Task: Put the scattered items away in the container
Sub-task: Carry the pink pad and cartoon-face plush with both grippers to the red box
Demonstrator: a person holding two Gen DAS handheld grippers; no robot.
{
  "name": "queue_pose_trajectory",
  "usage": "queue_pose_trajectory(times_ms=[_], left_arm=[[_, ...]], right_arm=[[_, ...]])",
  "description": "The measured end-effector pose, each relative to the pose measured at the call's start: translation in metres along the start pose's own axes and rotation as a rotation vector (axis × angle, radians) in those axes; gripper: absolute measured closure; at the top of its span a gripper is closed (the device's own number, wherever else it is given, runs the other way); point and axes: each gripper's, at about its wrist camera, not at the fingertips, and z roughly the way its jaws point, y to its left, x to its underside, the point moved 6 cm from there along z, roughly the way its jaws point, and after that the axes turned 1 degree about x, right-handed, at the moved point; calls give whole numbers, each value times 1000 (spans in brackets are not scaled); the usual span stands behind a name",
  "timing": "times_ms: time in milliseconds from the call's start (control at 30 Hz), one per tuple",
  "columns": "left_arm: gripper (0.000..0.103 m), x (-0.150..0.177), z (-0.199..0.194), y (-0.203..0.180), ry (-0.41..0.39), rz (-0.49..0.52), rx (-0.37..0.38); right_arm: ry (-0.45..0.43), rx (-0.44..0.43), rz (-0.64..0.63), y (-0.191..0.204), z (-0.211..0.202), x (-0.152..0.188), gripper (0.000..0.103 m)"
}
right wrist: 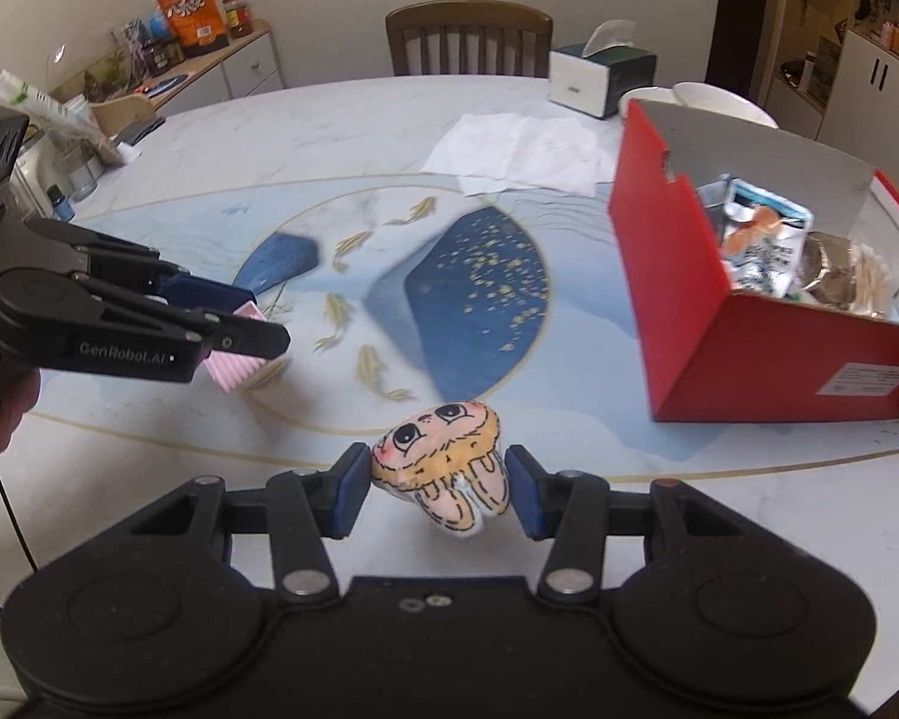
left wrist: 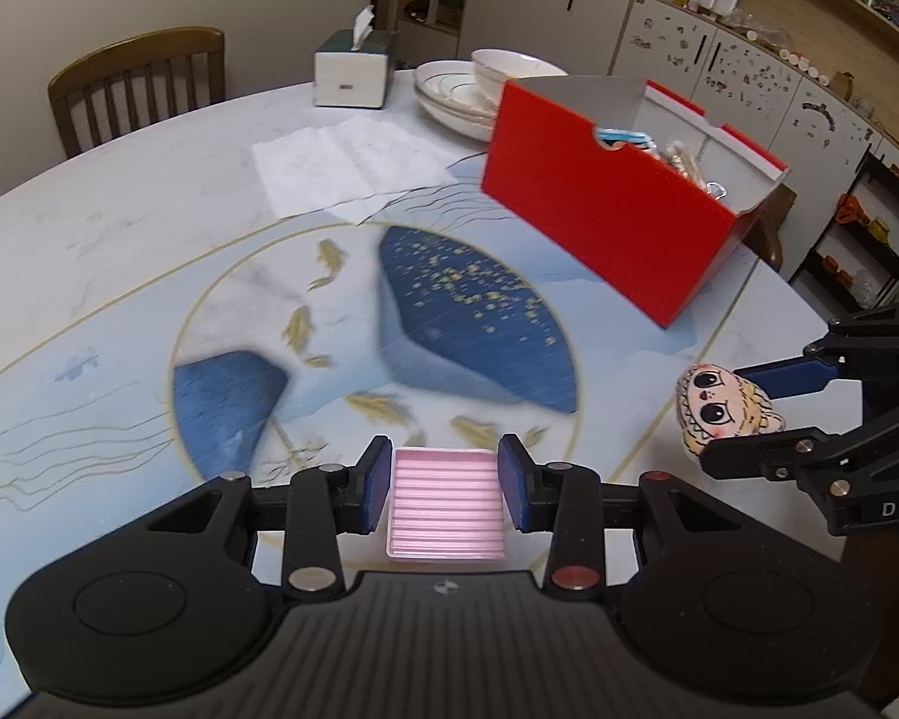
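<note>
Left claw (left wrist: pixel 443 482) grips pink ridged tray (left wrist: pixel 445 503); right claw (right wrist: pixel 439 491) grips cartoon pouch (right wrist: pixel 443 467) (nearer arm); red box (right wrist: pixel 749 323) ahead, rightward

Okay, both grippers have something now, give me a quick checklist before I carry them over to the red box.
1. Left gripper shut on the pink ridged tray: ok.
2. Right gripper shut on the cartoon-face plush: ok.
3. Red box open at the top: ok.
4. Room left in the box: cannot tell; snack packets already fill the visible part.
5. Path across the table to the box free of obstacles: ok.
6. The two grippers apart from each other: ok.
</note>
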Motion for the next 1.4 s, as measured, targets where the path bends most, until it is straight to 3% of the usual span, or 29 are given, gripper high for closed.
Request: queue_pose_trajectory(times_ms=[767, 1400], left_arm=[[66, -80, 6, -97, -63, 65, 92], [66, -158, 38, -153, -128, 127, 88]], right_arm=[[-77, 19, 48, -96, -46, -24, 55], [-136, 98, 38, -194, -57, -56, 55]])
